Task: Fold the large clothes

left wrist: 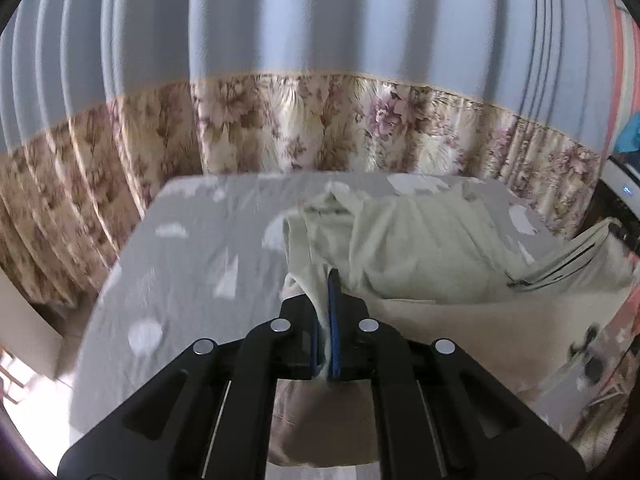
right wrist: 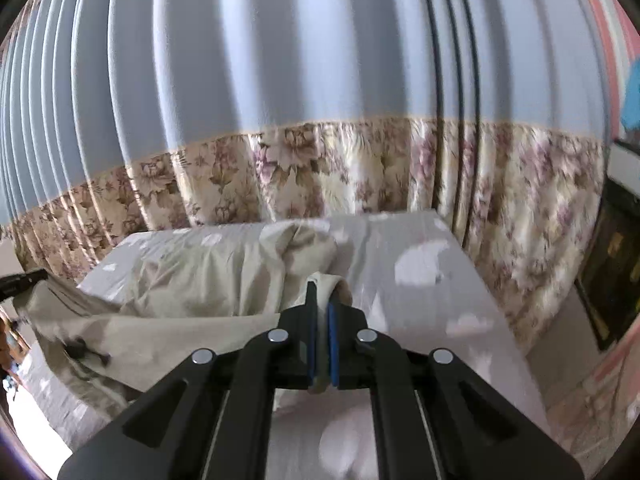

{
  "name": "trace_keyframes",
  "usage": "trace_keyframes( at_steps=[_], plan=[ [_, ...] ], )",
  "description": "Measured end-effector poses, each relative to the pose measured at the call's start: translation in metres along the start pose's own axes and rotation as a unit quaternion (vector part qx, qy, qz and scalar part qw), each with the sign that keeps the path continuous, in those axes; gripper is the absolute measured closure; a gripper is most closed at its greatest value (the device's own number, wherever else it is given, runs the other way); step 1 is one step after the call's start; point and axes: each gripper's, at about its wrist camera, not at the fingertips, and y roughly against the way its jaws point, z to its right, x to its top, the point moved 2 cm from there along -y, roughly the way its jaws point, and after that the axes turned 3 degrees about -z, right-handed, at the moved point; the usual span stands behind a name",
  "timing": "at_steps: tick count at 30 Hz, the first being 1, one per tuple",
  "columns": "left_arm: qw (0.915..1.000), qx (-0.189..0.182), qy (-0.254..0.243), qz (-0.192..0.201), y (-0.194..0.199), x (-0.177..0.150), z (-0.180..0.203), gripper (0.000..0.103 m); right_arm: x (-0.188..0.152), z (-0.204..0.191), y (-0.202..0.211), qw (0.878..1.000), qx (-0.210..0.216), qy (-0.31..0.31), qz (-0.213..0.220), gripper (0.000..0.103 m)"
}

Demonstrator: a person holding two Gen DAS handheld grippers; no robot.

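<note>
Gripping garment (left wrist: 420, 248) — both tongs (left wrist: 325, 280) (right wrist: 320, 292) clamped.

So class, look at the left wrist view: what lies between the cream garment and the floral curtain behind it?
Only the far strip of the grey patterned bedsheet separates the cream garment from the floral curtain.

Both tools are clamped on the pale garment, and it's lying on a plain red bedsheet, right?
Not quite. The left tool and right tool do clamp the pale garment, but the bedsheet is grey with white shapes, not plain red. The left wrist view shows it.
</note>
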Motion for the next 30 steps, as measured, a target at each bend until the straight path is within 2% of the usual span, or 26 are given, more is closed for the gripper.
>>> trace_keyframes(
  at_steps=[5,8,12,16,18,19,20,21,22,25,26,28,29,30],
  plan=[
    [0.9991,0.032,-0.006,-0.028,-0.06,0.058,-0.005,0.099,0.058,-0.011,-0.071,0.999,-0.02,0.033,-0.03,0.099],
    [0.9968,0.048,-0.003,-0.064,-0.116,0.086,-0.013,0.099,0.087,-0.018,-0.139,0.995,-0.037,0.06,-0.071,0.099],
    [0.9916,0.071,-0.004,-0.108,-0.201,0.106,-0.018,0.099,0.1,-0.017,-0.231,0.987,-0.053,0.07,-0.135,0.099],
    [0.9826,0.07,0.006,-0.172,-0.273,0.109,-0.029,0.094,0.094,-0.01,-0.311,0.973,-0.019,0.038,-0.226,0.094],
    [0.9783,0.055,0.026,-0.198,-0.288,0.109,-0.037,0.093,0.098,-0.005,-0.311,0.974,0.009,0.014,-0.227,0.086],
    [0.9771,0.043,0.038,-0.205,-0.288,0.111,-0.042,0.093,0.104,-0.001,-0.299,0.977,0.028,-0.008,-0.21,0.075],
    [0.9768,0.032,0.046,-0.206,-0.285,0.115,-0.045,0.092,0.113,0.004,-0.284,0.981,0.051,-0.026,-0.185,0.046],
    [0.9769,0.021,0.053,-0.206,-0.28,0.119,-0.049,0.09,0.122,0.008,-0.264,0.985,0.068,-0.039,-0.152,0.032],
    [0.977,0.01,0.06,-0.204,-0.274,0.124,-0.052,0.09,0.128,0.01,-0.251,0.988,0.071,-0.045,-0.128,0.026],
    [0.9796,-0.017,0.07,-0.187,-0.252,0.144,-0.056,0.084,0.143,0.014,-0.216,0.994,0.06,-0.04,-0.087,0.026],
    [0.9807,-0.026,0.072,-0.18,-0.245,0.152,-0.056,0.079,0.145,0.013,-0.209,0.995,0.047,-0.03,-0.078,0.026],
    [0.9833,-0.031,0.085,-0.158,-0.234,0.165,-0.061,0.055,0.144,0.012,-0.203,0.997,0.03,-0.019,-0.076,0.025],
    [0.9886,0.01,0.085,-0.124,-0.223,0.174,-0.066,0.017,0.142,0.014,-0.202,0.996,0.03,-0.02,-0.081,0.025],
    [0.9913,0.049,0.083,-0.089,-0.212,0.182,-0.07,0.004,0.138,0.014,-0.203,0.996,0.032,-0.021,-0.086,0.025]
  ],
)
